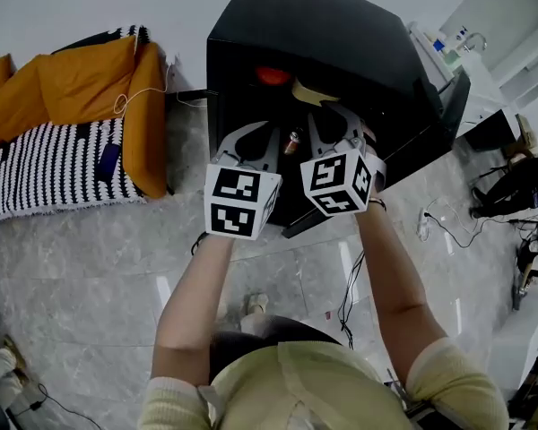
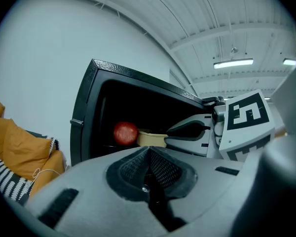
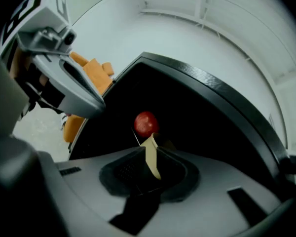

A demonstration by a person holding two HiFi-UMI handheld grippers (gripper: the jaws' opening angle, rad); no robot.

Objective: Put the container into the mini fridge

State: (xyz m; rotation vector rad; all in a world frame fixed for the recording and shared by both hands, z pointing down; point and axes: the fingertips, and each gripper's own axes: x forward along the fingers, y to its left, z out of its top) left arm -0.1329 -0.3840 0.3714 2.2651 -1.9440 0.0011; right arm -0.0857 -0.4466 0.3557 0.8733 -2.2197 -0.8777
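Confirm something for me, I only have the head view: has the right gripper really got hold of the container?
Observer: Yes. In the right gripper view, the right gripper is shut on the thin wall of the beige container.
Operator: And the left one?
Observer: The left gripper is shut, with nothing between its jaws.
Operator: What is that red thing inside?
Observer: A round red fruit. In the left gripper view it sits inside the mini fridge, right beside the container. I cannot tell whether they touch.
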